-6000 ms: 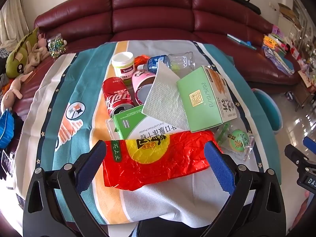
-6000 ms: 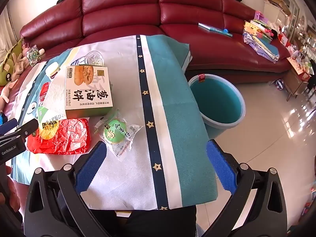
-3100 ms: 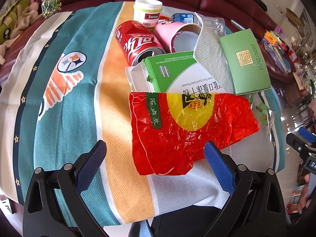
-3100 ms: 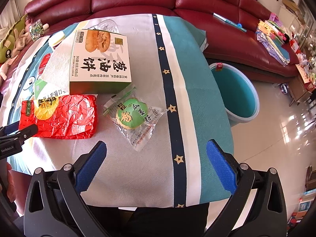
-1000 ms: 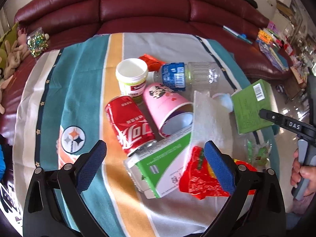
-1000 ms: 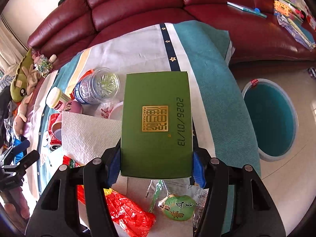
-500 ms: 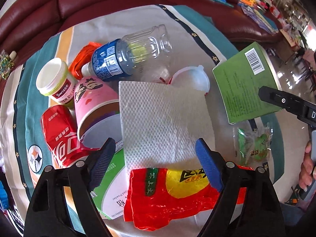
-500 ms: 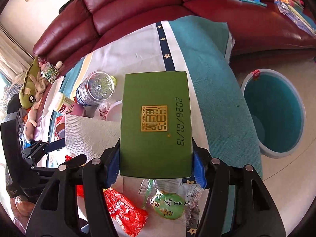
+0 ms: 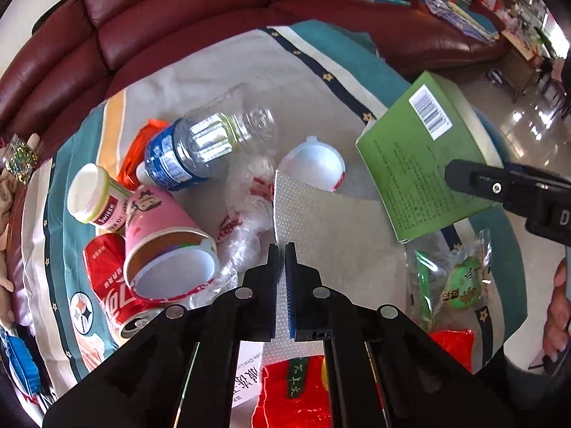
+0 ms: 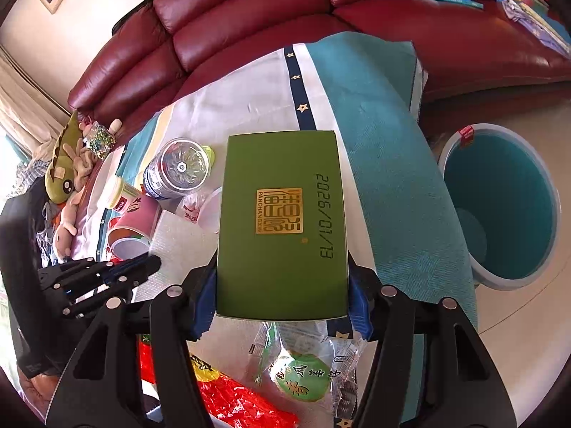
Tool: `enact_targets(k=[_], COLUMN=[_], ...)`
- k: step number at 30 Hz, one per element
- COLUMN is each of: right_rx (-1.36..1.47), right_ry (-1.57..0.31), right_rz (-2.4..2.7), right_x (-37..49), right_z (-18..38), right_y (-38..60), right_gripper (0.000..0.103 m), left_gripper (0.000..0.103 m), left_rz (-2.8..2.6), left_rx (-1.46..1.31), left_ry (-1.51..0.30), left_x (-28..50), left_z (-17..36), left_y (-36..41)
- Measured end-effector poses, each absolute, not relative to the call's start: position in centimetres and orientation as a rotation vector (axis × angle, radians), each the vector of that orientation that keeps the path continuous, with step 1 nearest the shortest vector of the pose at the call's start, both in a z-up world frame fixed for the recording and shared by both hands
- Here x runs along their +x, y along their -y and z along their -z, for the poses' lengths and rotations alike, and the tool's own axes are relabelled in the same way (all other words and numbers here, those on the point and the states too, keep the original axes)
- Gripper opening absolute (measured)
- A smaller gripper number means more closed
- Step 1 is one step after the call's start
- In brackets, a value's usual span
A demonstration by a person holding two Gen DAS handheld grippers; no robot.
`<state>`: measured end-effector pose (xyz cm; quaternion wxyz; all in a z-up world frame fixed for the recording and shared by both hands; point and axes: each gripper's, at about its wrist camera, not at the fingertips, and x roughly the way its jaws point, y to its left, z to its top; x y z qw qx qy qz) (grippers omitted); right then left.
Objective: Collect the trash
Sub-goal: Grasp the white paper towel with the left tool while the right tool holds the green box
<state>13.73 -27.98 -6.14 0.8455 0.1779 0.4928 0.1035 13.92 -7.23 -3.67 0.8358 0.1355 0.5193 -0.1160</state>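
Note:
My left gripper [image 9: 281, 274] is shut on the near edge of a white paper towel [image 9: 321, 214], which runs up between its blue pads and lies flat on the striped tablecloth [image 9: 321, 82]. My right gripper [image 10: 282, 306] is shut on a green carton [image 10: 282, 228] and holds it in the air over the table; the carton hides its fingertips. In the left wrist view the carton [image 9: 421, 157] hangs at the right, with the right gripper [image 9: 499, 185] behind it. In the right wrist view the left gripper [image 10: 153, 260] points onto the towel [image 10: 182, 242].
Around the towel lie a plastic bottle [image 9: 210, 142], pink paper cup [image 9: 164, 235], red can [image 9: 107, 285], white jar [image 9: 94, 198], white plastic cup [image 9: 314, 166], clear bag [image 9: 246, 207], green pastry packet [image 9: 460, 285] and red wrapper [image 9: 296, 392]. A teal bin [image 10: 506, 207] stands on the floor right of the table, by a red sofa [image 10: 249, 18].
My left gripper came in over the paper towel and its jaws closed from wide open onto the towel's edge. The right gripper kept its hold on the green carton and hardly moved.

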Motion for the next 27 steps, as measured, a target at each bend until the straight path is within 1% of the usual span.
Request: enact_targets(k=[6, 9, 11, 14, 15, 16, 17, 18, 19, 22, 24, 27], right_rx=[0.414, 0.427, 0.428, 0.414, 0.409, 0.407, 0.408, 0.409, 0.408, 0.405, 0.407, 0.421], right_ry=[-1.002, -0.974, -0.967, -0.986, -0.996, -1.009, -1.022, -1.032, -1.039, -1.044, -1.042, -1.040], right_rz=[-0.204, -0.180, -0.166, -0.162, -0.164, -0.168, -0.173, -0.178, -0.183, -0.194, -0.198, -0.210], right_x=[13.7, 13.9, 13.9, 13.6, 13.5, 13.5, 13.5, 13.4, 13.4, 13.3, 13.3, 13.2], right_z=[5.1, 4.2, 3.9, 4.3, 4.6, 4.9, 5.3, 5.6, 5.9, 6.4, 6.5, 6.6], right_y=[29.4, 30.7, 31.4, 31.4, 31.2, 31.1, 30.9, 30.7, 30.4, 29.9, 29.9, 30.5], right_gripper=[0.057, 0.057, 0.057, 0.057, 0.057, 0.057, 0.057, 0.057, 0.057, 0.057, 0.057, 0.057], left_gripper=[0.005, 0.005, 0.005, 0.007, 0.011, 0.027, 0.039, 0.063, 0.077, 0.089, 0.092, 0.092], left_rz=[0.261, 0.287, 0.303, 0.307, 0.304, 0.295, 0.276, 0.256, 0.240, 0.233, 0.215, 0.191], left_rx=[0.188, 0.171, 0.216, 0.249, 0.260, 0.266, 0.273, 0.286, 0.306, 0.332, 0.366, 0.429], left_ry=[-1.072, -1.043, -1.039, -1.090, -1.119, -1.153, -1.182, -1.191, -1.189, -1.209, -1.219, -1.232], left_x=[14.6, 14.9, 14.8, 14.6, 14.6, 14.6, 14.5, 14.4, 14.2, 13.8, 14.0, 14.6], left_z=[1.0, -0.3, -0.4, 1.1, 2.0, 2.9, 3.8, 4.6, 5.1, 6.5, 7.4, 9.0], left_y=[5.6, 6.1, 7.1, 7.3, 7.2, 7.1, 7.0, 7.0, 7.2, 8.2, 9.3, 10.9])
